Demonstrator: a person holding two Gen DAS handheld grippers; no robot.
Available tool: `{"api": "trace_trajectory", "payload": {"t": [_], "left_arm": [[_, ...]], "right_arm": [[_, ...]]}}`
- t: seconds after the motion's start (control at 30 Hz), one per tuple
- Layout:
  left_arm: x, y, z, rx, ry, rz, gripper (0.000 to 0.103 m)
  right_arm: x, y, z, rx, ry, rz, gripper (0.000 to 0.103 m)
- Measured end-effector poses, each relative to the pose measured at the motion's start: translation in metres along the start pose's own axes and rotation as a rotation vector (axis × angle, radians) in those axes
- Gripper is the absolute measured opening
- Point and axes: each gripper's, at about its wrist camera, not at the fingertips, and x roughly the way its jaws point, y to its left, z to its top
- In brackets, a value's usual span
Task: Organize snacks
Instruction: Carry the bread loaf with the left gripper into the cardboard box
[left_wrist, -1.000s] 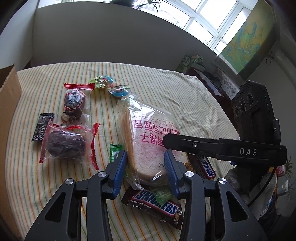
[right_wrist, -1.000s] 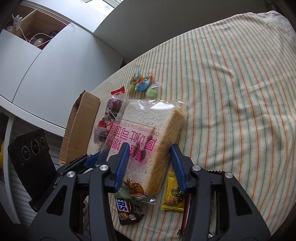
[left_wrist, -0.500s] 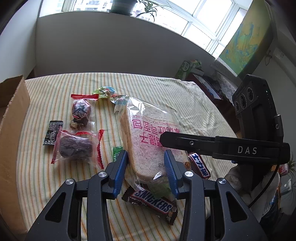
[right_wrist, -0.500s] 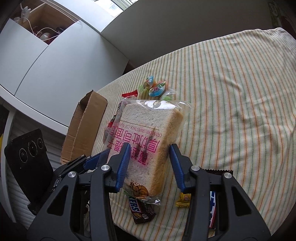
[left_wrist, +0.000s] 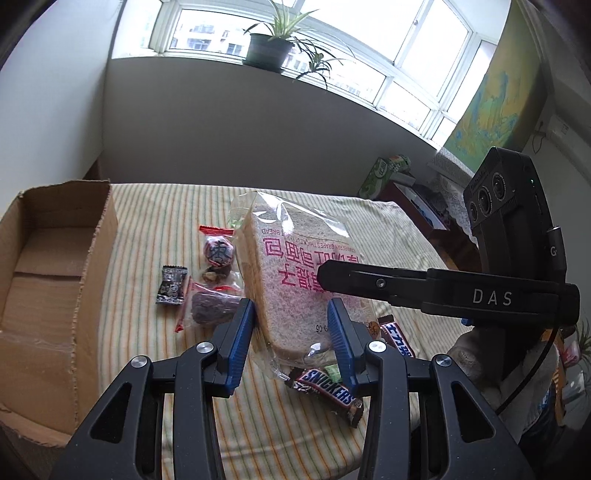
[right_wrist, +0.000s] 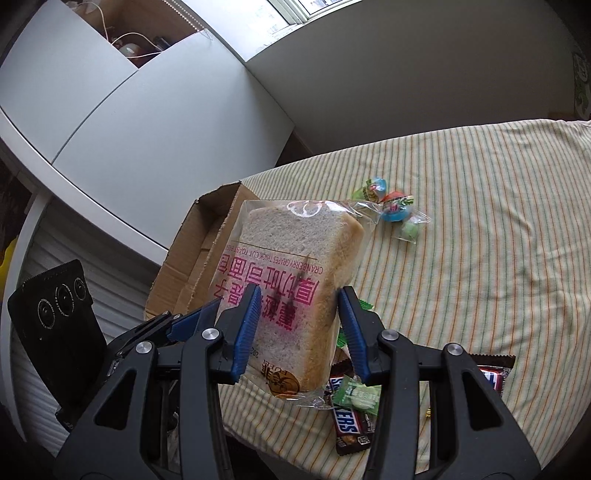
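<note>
Snack sorting at an early stage. The cardboard box (left_wrist: 55, 280) stands open at the left edge of the striped surface (left_wrist: 155, 221), and the part of its interior that shows holds no snacks; nothing appears sorted yet.

The largest item, the bagged toast loaf (left_wrist: 295, 280), is lifted clear of the surface and tilted, with its far end higher. Both tools grip it: the left hand-held gripper (left_wrist: 291, 332) has its blue pads closed on the loaf's near end, and the right hand-held gripper (right_wrist: 297, 328) pinches the same loaf across its width, reaching in from the right. The box lies just left of the loaf, so placing it there is probably the step in hand.

Left on the surface, by descending size:
- two Snickers bars, one (left_wrist: 328, 391) under the loaf's near end, one (left_wrist: 397, 338) to its right;
- a red-edged bag with a dark cake (left_wrist: 210, 306) and a second bag holding a round pastry (left_wrist: 218, 254), left of the loaf;
- a small black sachet (left_wrist: 170, 290), nearer the box;
- jelly cups (right_wrist: 391, 210) at the far side;
- green candies (right_wrist: 356, 393) near the bars.
</note>
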Motion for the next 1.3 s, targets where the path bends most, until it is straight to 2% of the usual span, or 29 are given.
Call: {"api": "trace_trajectory", "payload": {"t": [0.23,0.67,1.03,1.3], "left_arm": [[-0.038,0.038,-0.006,-0.050,-0.057,0.056,0.040],[-0.089,0.118,-0.019,-0.181,-0.131,0.199,0.040],[-0.099,0.162,-0.033,-0.267,-0.129,0.258,0.039],[-0.095,0.169,-0.033,-0.276,-0.119,0.308,0.035]], "right_arm": [[0.025,0.054,0.007,-0.091,0.026,0.029,0.046],[0.107,0.152,0.012,-0.242,0.126,0.096,0.046],[0.163,0.173,0.007,-0.270,0.209,0.107,0.046],[0.169,0.168,0.005,-0.258,0.214,0.078,0.046]]}}
